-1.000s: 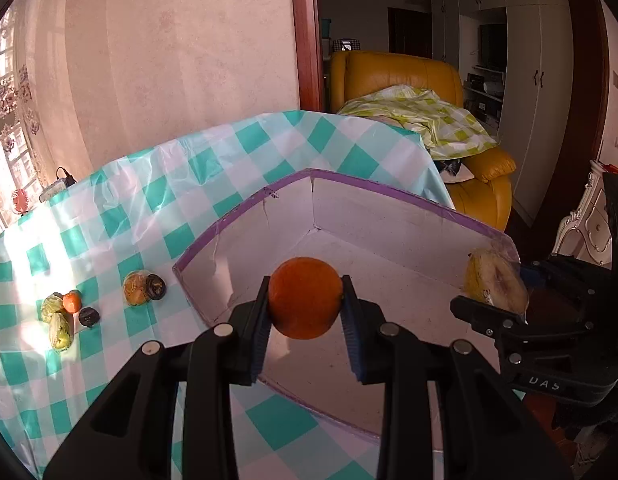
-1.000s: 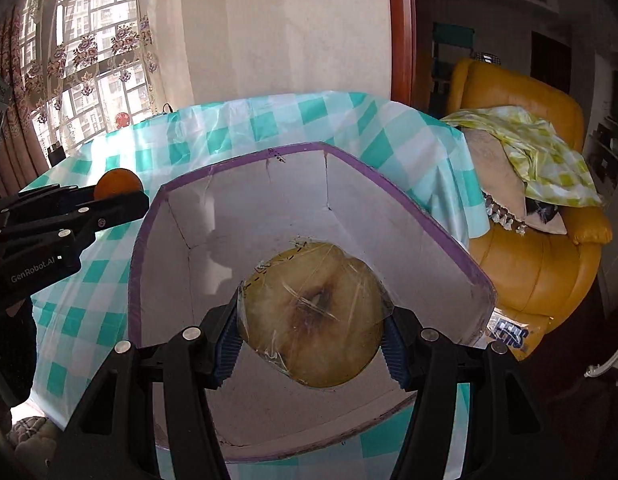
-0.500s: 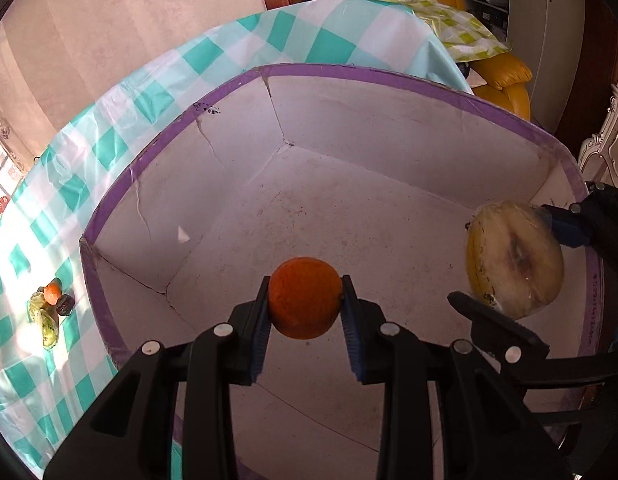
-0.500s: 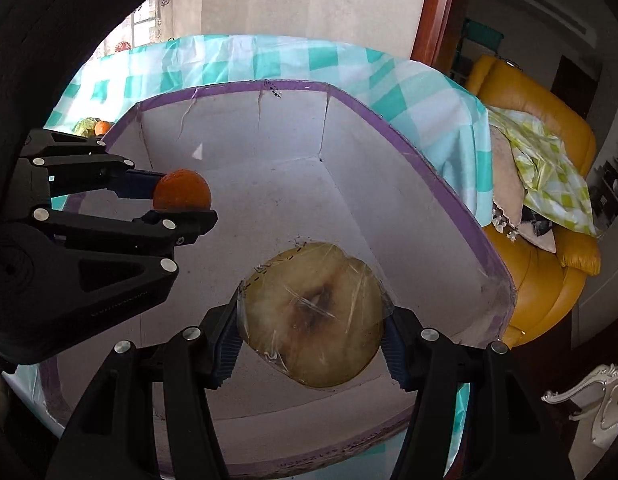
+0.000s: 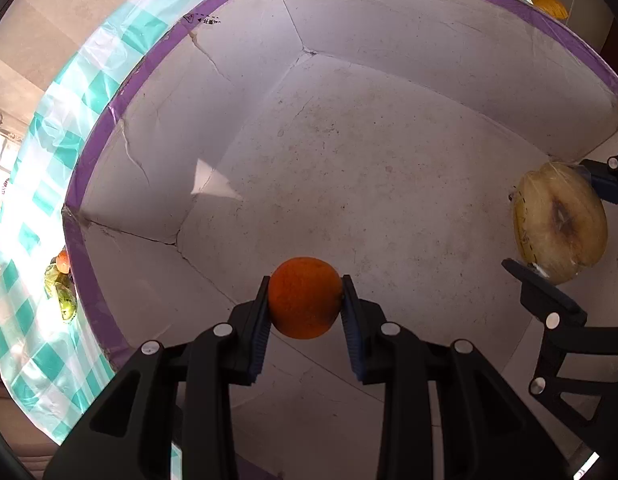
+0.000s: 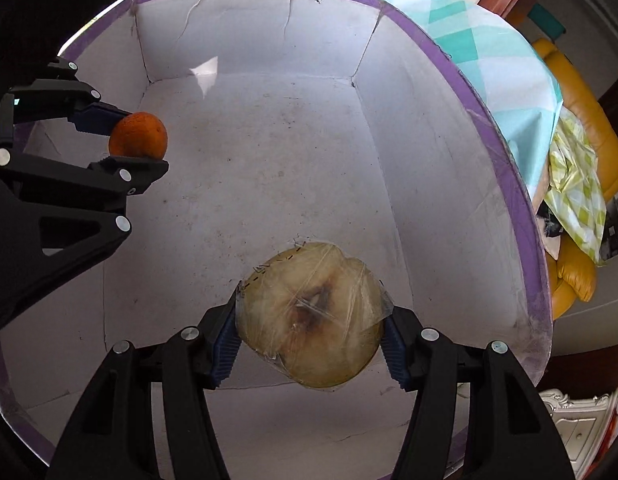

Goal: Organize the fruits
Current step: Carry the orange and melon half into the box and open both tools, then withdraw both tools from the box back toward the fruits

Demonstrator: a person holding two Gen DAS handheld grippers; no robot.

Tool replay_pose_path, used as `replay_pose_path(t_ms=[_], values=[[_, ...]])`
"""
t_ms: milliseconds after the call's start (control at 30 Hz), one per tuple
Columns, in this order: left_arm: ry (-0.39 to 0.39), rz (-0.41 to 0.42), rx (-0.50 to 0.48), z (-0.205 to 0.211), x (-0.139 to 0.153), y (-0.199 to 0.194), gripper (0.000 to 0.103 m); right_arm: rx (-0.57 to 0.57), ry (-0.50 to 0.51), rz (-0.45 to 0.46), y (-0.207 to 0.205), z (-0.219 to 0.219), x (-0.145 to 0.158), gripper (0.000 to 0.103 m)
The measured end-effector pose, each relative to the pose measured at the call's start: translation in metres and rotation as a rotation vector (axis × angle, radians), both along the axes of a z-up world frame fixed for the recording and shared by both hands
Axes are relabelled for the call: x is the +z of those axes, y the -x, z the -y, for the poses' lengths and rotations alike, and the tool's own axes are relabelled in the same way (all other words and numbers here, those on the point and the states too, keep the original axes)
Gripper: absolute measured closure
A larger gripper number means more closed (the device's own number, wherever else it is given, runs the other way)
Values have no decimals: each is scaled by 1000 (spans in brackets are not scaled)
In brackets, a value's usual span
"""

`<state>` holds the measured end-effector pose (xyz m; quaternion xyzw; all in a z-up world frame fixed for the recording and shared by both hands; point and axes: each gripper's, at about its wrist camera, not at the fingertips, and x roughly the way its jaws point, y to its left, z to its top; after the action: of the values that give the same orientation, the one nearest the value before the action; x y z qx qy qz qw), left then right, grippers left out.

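Note:
My left gripper [image 5: 305, 304] is shut on a small orange [image 5: 304, 297], held above the floor of a white cardboard box with a purple rim [image 5: 109, 128]. The right wrist view shows the same orange [image 6: 137, 136] and left gripper [image 6: 129, 140] at the left, inside the box [image 6: 493, 128]. My right gripper [image 6: 311, 332] is shut on a cut fruit half wrapped in clear film [image 6: 311, 314], pale yellow with a brown core. In the left wrist view that wrapped half [image 5: 560, 226] hangs at the right, near the box wall.
The box stands on a table with a teal and white checked cloth [image 5: 49, 168]. A few small fruits [image 5: 61, 280] lie on the cloth outside the box's left wall. A yellow sofa with a checked blanket [image 6: 577, 184] is beyond the table.
Both grippers have tipped downward and sunk into the box with their fruits still held. The room and table have slid out of view; the box floor now fills both views.

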<state>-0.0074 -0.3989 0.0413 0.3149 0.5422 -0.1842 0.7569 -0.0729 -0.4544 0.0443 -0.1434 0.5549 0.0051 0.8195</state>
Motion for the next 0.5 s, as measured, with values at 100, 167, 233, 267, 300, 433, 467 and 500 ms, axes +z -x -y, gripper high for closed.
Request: replay_pose_path(t_ms=[100, 167, 233, 267, 300, 433, 467, 500], values=[[5, -20, -3, -1, -1, -3, 68, 7, 5, 31, 4, 0, 5, 24], [43, -28, -7, -3, 4, -4, 50, 1, -24, 59, 7, 4, 10, 17], [96, -28, -23, -3, 13, 0, 31, -17, -60, 82, 8, 8, 18, 18], [126, -23, -36, -4, 18, 2, 23, -27, -75, 98, 10, 10, 24, 18], [166, -17, -42, -5, 25, 7, 21, -37, -80, 115, 10, 13, 32, 17], [394, 23, -22, -33, 68, 11, 17, -92, -89, 219, 18, 20, 78, 16], [459, 39, -12, -46, 81, 11, 12, -92, -114, 250, 22, 20, 93, 16], [520, 60, 5, -58, 96, 14, 9, -96, -137, 283, 26, 20, 109, 16]])
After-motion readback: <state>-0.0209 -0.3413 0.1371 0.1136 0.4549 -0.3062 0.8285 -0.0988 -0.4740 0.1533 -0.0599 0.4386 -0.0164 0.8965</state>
